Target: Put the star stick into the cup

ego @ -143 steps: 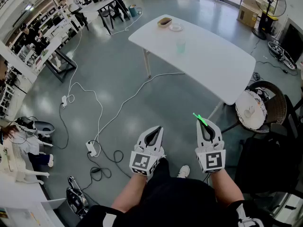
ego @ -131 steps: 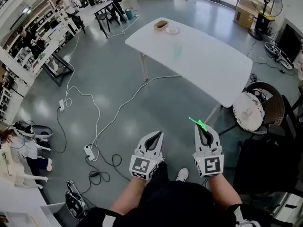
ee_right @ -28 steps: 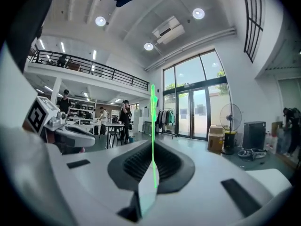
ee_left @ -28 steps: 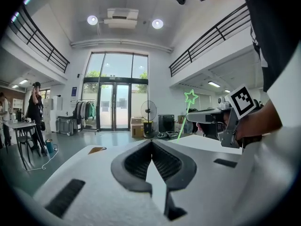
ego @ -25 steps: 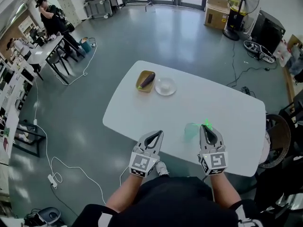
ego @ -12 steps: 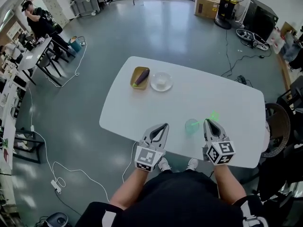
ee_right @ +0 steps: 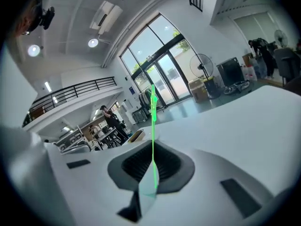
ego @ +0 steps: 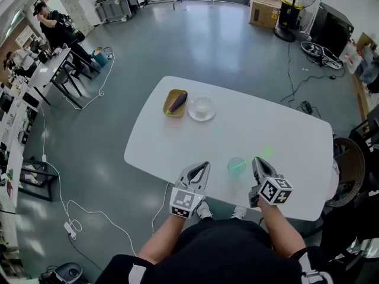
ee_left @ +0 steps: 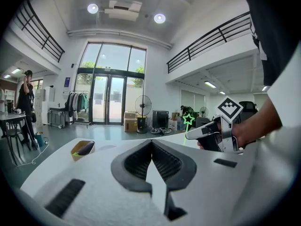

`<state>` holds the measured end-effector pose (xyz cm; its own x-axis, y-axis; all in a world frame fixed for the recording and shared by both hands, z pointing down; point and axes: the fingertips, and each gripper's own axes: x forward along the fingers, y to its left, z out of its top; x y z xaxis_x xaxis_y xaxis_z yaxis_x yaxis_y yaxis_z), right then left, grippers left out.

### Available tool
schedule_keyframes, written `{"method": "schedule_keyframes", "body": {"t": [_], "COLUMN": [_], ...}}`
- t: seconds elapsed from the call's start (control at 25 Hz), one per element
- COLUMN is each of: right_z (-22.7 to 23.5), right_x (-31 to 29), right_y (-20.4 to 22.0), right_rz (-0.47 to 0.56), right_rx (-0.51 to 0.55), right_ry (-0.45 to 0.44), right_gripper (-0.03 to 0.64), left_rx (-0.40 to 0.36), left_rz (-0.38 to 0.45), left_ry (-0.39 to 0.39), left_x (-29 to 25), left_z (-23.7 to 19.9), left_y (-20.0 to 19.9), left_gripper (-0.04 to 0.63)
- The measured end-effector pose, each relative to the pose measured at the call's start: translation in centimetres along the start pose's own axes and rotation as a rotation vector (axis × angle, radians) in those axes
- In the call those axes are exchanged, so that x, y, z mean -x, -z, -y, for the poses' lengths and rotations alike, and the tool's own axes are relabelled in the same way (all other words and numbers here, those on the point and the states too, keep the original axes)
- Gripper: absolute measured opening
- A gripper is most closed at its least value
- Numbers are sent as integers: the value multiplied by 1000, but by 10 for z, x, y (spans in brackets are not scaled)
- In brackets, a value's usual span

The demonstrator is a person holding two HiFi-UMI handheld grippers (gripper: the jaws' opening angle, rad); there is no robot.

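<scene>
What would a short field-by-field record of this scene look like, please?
Table: white, bearing everything below
Cup: green, translucent, near the person's edge
Star stick: green, clamped in the right gripper, close by the cup
Left gripper: shut, empty, left of the cup
Far side: eggplant in yellow tray, clear dish beside it

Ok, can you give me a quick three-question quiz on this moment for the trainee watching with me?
1. Fill in: the left gripper's jaws are ____, with nothing between them.
2. True or false: the star stick already stands in the cup.
3. Which one holds the star stick? A) left gripper B) right gripper C) neither

Key: 1 shut; 2 false; 3 B
</scene>
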<state>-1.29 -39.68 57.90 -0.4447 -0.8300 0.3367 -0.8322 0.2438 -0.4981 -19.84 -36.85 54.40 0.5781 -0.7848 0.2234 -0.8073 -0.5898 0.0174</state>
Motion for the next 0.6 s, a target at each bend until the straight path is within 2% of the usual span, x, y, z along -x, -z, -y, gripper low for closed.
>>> {"method": "schedule_keyframes", "body": {"t": [0.16,0.6], "right_z": [9,16], "right_x": [-8,-17], "right_y": [7,22], "right_rz": [-32,-87], "right_rx": [-48,-54], "right_ry": [-12,-46], "right_gripper": [15,17], "left_rx": [11,45], "left_rz": [-12,-38], "left_ry": [-32,-92], "left_x": [-3,2], "left_z": [1,10], "left_y": [-3,8], "left_gripper": [11,11]}}
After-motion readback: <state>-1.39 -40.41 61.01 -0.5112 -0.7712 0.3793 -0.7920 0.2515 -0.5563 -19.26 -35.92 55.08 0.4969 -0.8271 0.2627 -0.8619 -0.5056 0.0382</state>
